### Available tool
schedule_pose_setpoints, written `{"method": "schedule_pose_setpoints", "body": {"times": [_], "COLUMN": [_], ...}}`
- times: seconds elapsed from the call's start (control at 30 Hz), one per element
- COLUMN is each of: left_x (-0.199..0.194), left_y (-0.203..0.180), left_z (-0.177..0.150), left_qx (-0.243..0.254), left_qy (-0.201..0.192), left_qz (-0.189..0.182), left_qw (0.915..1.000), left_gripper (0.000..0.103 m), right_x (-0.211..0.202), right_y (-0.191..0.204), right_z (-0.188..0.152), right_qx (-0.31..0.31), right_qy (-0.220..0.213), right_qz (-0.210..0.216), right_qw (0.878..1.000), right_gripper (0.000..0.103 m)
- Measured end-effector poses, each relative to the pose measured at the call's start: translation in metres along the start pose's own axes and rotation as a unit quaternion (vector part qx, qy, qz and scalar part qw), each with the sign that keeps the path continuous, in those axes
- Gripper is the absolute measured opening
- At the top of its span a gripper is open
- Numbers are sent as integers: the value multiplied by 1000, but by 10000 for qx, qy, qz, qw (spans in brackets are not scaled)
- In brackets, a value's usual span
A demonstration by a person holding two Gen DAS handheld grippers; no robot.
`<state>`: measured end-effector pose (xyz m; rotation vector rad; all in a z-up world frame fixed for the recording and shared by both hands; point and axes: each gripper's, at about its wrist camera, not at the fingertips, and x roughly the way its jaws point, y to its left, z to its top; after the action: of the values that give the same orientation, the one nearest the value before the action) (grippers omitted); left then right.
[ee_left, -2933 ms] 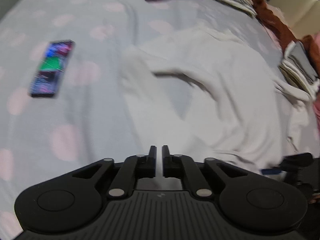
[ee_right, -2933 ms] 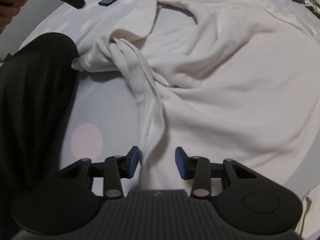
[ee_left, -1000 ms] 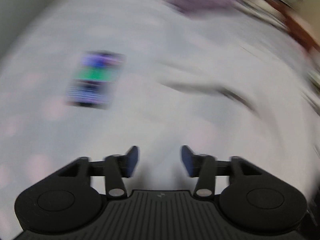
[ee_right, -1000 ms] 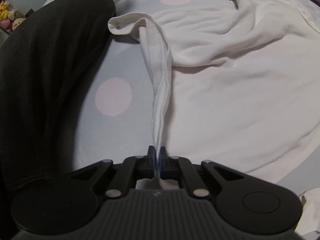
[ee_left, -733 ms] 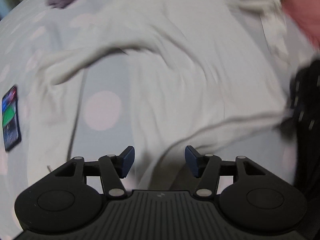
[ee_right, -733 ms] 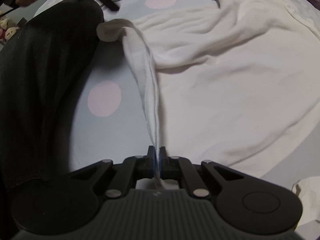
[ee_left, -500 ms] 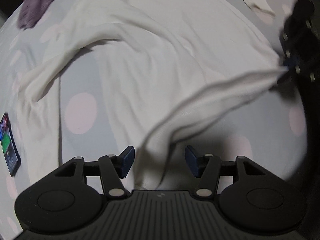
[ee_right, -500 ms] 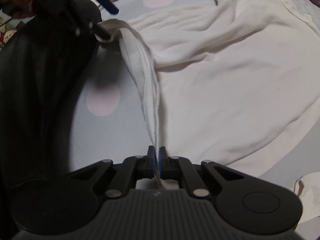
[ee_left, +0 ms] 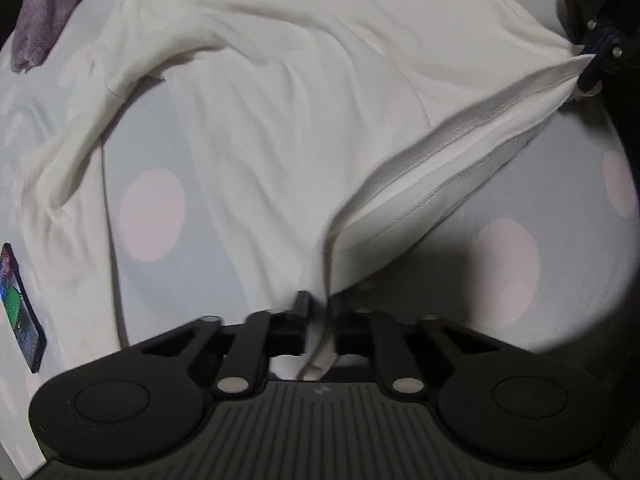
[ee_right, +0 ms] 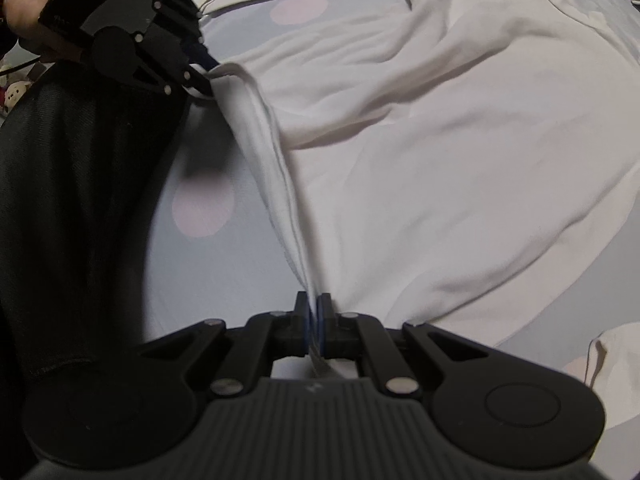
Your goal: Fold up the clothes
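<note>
Showing only leftward: phone beside white garment.

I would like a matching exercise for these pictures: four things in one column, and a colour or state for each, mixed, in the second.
Things:
1. white garment
2. phone
3. purple cloth
4. bedsheet

Descriptions:
A. pale with pink dots
B. screen lit, lying flat
C. hem pinched by the left gripper and the right gripper
D. bunched at the far edge

Pairs: 1-C, 2-B, 3-D, 4-A
</note>
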<state>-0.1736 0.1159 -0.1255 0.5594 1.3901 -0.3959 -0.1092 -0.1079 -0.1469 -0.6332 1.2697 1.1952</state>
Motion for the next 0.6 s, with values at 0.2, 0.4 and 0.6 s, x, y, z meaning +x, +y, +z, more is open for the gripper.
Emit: {"method": "schedule_pose_setpoints", "body": {"times": [0.2, 0.4, 0.6], "left_x": [-28, -36, -36], "left_y": [18, 24, 5], "left_z": [-17, -18, -21], "left_qx": [-220, -194, 351], "left_qy": [-240, -234, 33], "left_qz": [-127, -438, -1031], "left_qw": [9994, 9986, 9940], "left_gripper": [0, 0, 0], "right_x": [3, -2, -6], "right_y": [-1, -3, 5], "right_z": [-1, -3, -10], "right_qx": [-27, -76, -414], "right_qy": [64, 95, 400], "right_qz": [-65, -81, 27], "right_qw": [10000, 9999, 9983], "right_gripper": [5, 5, 5]}}
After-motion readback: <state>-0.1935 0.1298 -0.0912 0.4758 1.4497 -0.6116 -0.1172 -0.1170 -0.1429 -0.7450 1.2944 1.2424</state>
